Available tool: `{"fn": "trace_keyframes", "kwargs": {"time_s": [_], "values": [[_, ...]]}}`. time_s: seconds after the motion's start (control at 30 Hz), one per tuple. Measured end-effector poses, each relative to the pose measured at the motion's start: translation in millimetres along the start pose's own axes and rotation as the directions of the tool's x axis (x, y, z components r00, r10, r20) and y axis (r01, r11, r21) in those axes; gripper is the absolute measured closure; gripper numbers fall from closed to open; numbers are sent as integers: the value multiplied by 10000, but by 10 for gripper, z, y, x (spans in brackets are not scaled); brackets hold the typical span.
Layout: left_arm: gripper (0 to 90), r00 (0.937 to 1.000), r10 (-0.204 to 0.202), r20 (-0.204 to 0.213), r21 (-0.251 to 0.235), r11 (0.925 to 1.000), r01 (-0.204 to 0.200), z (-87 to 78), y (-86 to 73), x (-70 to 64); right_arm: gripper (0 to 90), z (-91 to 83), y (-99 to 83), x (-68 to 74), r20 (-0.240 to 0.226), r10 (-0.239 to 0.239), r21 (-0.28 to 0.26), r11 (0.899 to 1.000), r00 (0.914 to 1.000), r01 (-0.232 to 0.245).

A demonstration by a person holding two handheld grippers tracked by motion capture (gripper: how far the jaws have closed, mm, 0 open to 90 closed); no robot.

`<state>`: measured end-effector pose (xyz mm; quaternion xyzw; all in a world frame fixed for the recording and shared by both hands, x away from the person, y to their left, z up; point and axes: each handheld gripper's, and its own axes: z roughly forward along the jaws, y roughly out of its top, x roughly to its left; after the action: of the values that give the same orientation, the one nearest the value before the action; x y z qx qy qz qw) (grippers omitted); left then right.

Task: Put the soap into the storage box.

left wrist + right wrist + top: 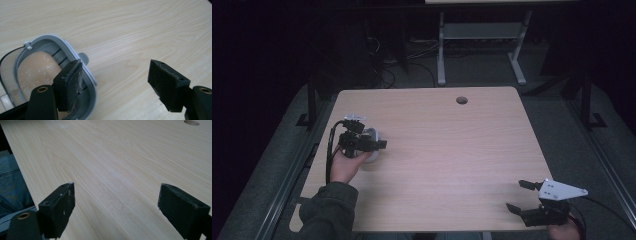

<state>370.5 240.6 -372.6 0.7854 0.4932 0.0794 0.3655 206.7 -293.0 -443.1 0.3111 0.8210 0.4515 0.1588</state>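
– How do the grippers stand?

– The left gripper (115, 82) is spread wide, its jaws well apart and closed on nothing. One pad (72, 82) hangs over the rim of a grey container (75, 57), apparently inside it; whether it touches the rim I cannot tell. The other pad hangs over bare table (140, 30).

– And the container itself?

– In the high view it (373, 135) lies on the left part of the table (452, 145), well to the left of the round cable hole (461, 100) and nearer the person. Something tan shows inside it.

– The right one?

– The right gripper (518, 195) hovers at the table's near right corner, far from the container, gaping wide and empty.

– Any writing?

– None I can read.
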Motion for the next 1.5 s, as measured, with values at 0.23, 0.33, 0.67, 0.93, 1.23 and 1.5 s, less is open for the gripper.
{"fn": "trace_keyframes", "kwargs": {"time_s": [0.23,0.33,0.67,0.93,1.23,1.5], "values": [[262,9991,145,394,-109,9998,-140,-29,-38,-43,138,2,0,-2,14,4,37,10000,10000,-4],[261,9983,222,548,-175,9996,-212,-35,-58,-67,138,0,0,-2,26,0,27,10000,10000,0],[260,9934,441,1056,-437,9983,-397,-72,-144,-146,138,-1,0,-7,59,-15,38,10000,10000,15],[257,9893,522,1362,-532,9976,-453,-78,-246,-179,138,1,1,-7,72,14,81,10000,10000,-14],[255,9838,641,1673,-623,9966,-544,-95,-366,-241,138,3,-2,-13,111,-19,130,9999,9999,18],[251,9794,846,1831,-663,9951,-736,-127,-456,-277,138,4,-4,-15,128,2,134,9999,9999,-4]]}}
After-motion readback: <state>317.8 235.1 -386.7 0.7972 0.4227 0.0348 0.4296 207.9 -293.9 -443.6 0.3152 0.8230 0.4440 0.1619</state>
